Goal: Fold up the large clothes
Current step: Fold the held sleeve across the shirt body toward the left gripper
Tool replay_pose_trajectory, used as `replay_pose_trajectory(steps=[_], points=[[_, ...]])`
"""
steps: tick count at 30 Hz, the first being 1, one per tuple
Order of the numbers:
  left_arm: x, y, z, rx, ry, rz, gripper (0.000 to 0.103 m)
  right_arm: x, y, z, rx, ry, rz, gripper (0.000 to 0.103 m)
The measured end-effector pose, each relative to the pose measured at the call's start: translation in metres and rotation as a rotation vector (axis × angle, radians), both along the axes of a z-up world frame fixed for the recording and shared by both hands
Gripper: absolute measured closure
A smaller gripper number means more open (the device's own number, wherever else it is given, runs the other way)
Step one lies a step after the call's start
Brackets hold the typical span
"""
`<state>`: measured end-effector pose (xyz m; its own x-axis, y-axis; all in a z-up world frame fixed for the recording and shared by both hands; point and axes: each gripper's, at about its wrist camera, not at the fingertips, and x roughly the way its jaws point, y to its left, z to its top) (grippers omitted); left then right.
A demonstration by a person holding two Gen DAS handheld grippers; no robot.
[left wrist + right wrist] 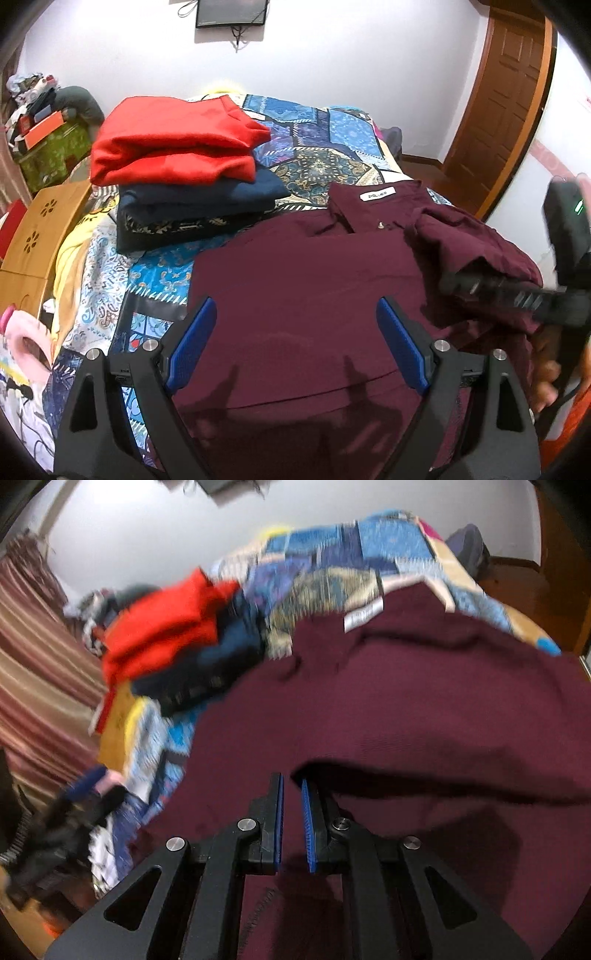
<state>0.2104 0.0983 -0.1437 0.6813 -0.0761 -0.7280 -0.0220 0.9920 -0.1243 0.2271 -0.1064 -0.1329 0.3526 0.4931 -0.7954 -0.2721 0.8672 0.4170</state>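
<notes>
One legible mark from my left wrist view: a white neck label (376,194) inside the collar of the maroon shirt (303,266), dark capitals, reads roughly "ZIQLUES", uncertain. My right wrist view: same label blurred, unreadable.

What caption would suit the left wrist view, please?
Open left gripper hovers over maroon shirt on the bed, folded clothes stack behind.

Left wrist view: above near edge of bed (325,162), facing 12 o'clock toward far wall, close over maroon shirt (303,280). Right wrist view: lower, tilted, blurred, very near same shirt (406,709). Shared: shirt, folded stack (177,162) (173,638) at 10 o'clock, bedspread.
</notes>
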Motion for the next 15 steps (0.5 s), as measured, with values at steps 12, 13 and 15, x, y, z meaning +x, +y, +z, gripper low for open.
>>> replay_pose_trajectory(steps=[12, 13, 15], points=[[0.009, -0.048, 0.025, 0.058, -0.065, -0.093, 0.015, -0.021, -0.045, 0.049, -0.013, -0.158, -0.052, 0.094], [0.010, -0.054, 0.027, 0.063, -0.071, -0.107, 0.015, -0.023, -0.054, 0.053, -0.019, -0.180, -0.077, 0.094], [0.014, -0.068, 0.031, 0.075, -0.083, -0.140, 0.015, -0.026, -0.067, 0.060, -0.054, -0.217, -0.125, 0.093]])
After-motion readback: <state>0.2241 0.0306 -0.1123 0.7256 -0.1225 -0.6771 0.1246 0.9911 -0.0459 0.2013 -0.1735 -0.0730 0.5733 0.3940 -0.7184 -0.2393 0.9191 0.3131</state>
